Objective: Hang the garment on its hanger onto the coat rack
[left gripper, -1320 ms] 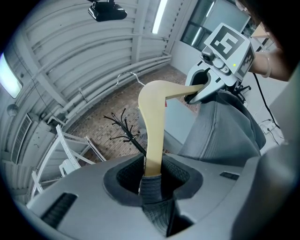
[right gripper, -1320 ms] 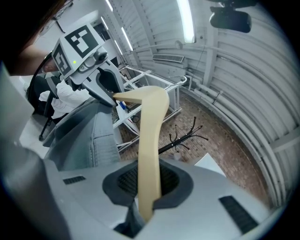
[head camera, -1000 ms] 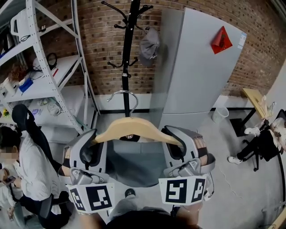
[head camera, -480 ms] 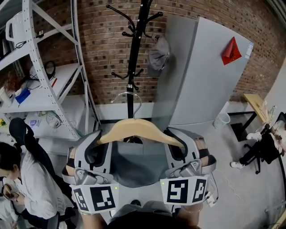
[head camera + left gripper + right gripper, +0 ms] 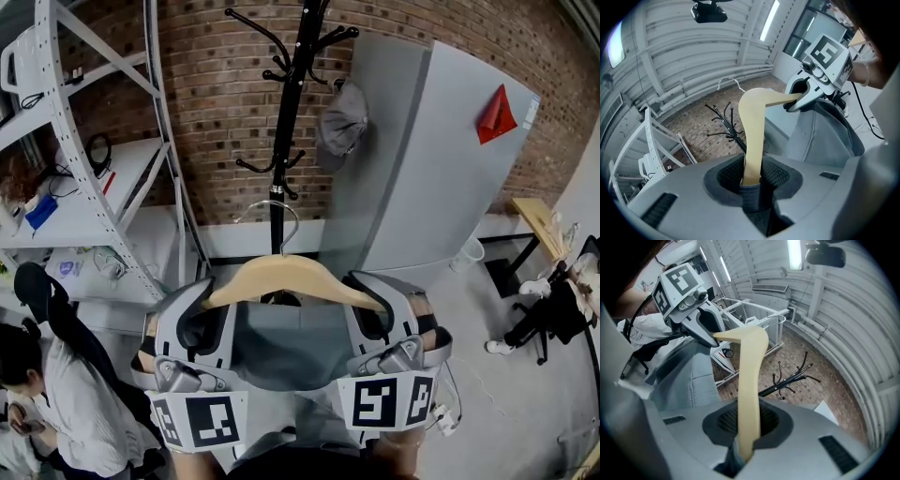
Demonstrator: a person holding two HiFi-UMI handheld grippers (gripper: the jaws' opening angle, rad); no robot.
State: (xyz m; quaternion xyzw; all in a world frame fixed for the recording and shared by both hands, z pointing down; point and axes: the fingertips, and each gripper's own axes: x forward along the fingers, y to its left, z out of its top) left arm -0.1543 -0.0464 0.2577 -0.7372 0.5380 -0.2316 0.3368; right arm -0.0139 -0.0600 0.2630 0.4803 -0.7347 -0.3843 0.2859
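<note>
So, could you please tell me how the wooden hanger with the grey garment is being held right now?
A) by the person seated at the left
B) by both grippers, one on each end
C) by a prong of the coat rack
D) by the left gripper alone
B: the left gripper and the right gripper each have their fingers closed on one end of the wooden hanger, and the grey garment hangs between them.

Head view: looked steeply down past left gripper (image 5: 202, 300) and right gripper (image 5: 373, 302) toward the coat rack (image 5: 288, 141).
Left gripper view: sat close behind its jaws, facing along the hanger (image 5: 753, 131).
Right gripper view: same (mirrored).
Shared: hanger, coat rack.
</note>
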